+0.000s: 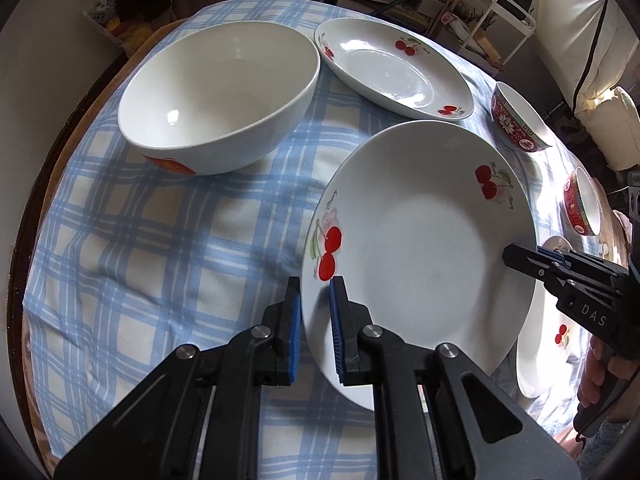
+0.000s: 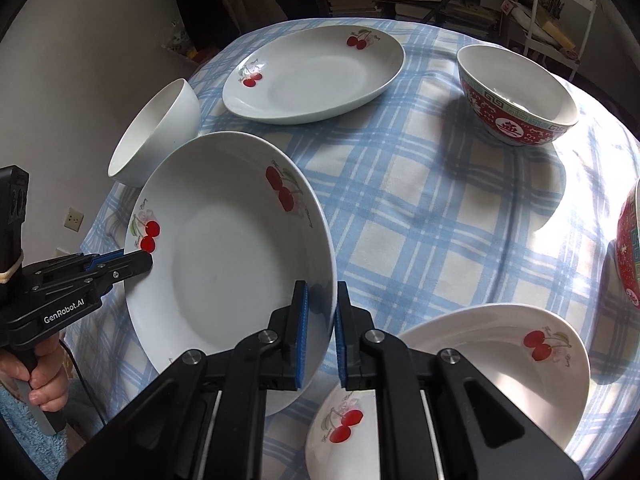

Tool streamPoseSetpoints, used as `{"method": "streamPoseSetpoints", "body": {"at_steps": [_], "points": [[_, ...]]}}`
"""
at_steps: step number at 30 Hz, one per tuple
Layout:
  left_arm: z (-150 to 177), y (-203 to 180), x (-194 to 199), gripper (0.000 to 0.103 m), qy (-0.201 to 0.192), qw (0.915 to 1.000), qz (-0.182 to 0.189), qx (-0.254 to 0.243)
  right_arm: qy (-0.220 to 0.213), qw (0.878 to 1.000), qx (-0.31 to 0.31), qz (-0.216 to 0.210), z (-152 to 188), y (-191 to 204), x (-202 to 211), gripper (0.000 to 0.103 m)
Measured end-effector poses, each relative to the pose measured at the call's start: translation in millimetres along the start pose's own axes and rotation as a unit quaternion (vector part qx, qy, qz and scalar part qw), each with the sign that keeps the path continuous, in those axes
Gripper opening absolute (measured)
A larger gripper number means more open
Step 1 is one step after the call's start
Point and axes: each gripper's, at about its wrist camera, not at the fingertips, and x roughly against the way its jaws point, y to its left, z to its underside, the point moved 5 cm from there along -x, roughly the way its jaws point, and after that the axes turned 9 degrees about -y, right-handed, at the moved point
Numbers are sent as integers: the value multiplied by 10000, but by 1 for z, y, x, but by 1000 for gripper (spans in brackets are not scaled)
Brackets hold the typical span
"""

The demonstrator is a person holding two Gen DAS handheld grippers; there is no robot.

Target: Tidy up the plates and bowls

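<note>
Only from the right wrist: third cherry plate [image 2: 480, 364], nearest.

A round white plate with red cherry pictures [image 1: 420, 248] is lifted off the surface and tilted, gripped at two opposite spots on its rim. A second white cherry plate [image 2: 480, 364] lies flat just below and beside it, near the front edge. A third white cherry plate [image 1: 394, 68] lies flat at the far side. A big plain white bowl with a red mark on its side [image 1: 218, 96] sits upright, just beside the far plate. A small red patterned bowl with a white inside [image 2: 518, 96] stands upright on the right. Another red patterned bowl [image 1: 584, 208] stands near it.
</note>
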Motion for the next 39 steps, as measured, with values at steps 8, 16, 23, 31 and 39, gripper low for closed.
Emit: {"method": "streamPoseSetpoints", "body": {"at_steps": [8, 16, 23, 31, 39], "points": [[-2, -10, 23, 13, -174, 9998, -4, -46, -92, 9999, 43, -11, 4, 0, 26, 13], [3, -44, 26, 14, -119, 9994, 111, -290, -94, 9997, -125, 170, 16, -21, 53, 13], [4, -79, 30, 14, -167, 9989, 176, -392, -162, 9989, -284, 325, 23, -45, 77, 13], [11, -125, 33, 14, -303, 9969, 107, -722, -166, 9964, -673, 487, 35, -81, 96, 14], [25, -153, 17, 14, -40, 9967, 263, -768, -26, 9939, -877, 670, 54, -110, 104, 14]]}}
